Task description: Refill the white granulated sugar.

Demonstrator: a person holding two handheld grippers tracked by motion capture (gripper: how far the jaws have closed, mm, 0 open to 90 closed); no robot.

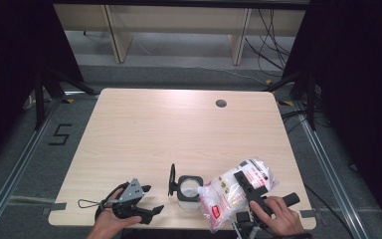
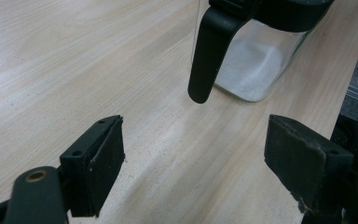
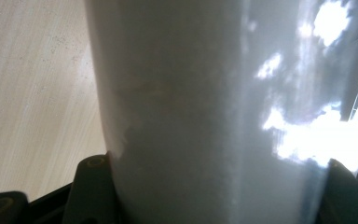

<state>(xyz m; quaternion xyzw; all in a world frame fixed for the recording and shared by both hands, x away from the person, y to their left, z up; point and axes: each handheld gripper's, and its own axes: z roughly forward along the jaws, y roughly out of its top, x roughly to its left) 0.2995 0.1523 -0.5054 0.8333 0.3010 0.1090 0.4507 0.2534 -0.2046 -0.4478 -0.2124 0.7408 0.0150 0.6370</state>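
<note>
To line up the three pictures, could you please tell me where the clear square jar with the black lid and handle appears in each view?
High view: the clear square jar with the black lid stands near the table's front edge, between the two grippers, lid swung open.
Left gripper view: top right, above the open jaws, white powder inside.
Right gripper view: I cannot make it out behind the plastic bag of white powder.
Shared landmark: the light wooden tabletop.
</note>
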